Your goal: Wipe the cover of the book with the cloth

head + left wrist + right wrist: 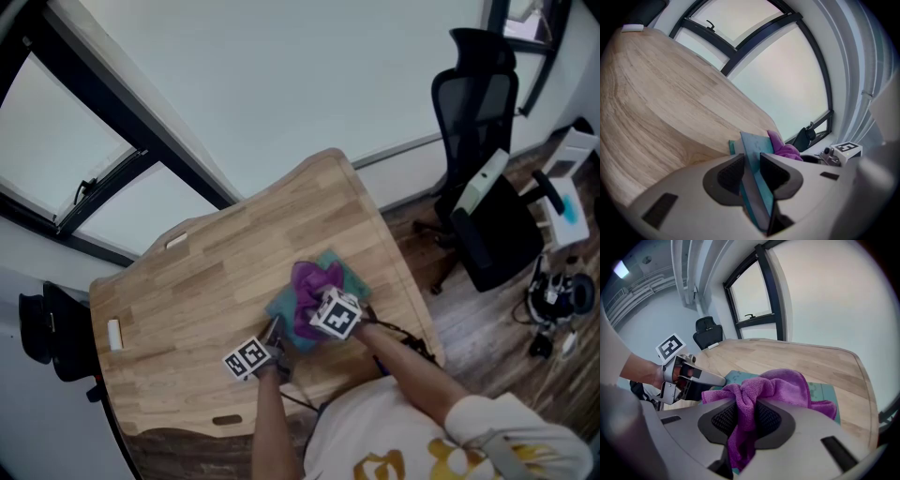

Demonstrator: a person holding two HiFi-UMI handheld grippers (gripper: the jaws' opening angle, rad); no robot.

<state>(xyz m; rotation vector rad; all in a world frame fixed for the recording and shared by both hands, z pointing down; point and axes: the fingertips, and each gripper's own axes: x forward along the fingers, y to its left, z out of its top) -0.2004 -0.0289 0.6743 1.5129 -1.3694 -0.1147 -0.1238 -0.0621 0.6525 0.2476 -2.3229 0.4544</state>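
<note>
Nearest, at the counter's (216, 253) near edge, the person's two forearms reach out over the wood, one hand-held gripper in each hand. The left hand-held gripper (750, 171) is clenched on the book (756, 149): the teal cover's near left corner stands between its pads, which press on both faces. Just to its right the right hand-held gripper (745, 417) is grasping the purple cloth (785, 383), a twisted fold pinched between its pads while the rest bunches out ahead of the jaws. The cloth rests on the book's cover and hides most of its middle, so teal shows only around the edges. The book sits towards the counter's near right part, with bare wood on the left and far sides. A small white object (114, 334) lies near the counter's left edge. Beyond the counter are dark-framed windows (112, 178), and far to the right a black office chair (475, 112) stands on the wooden floor
</note>
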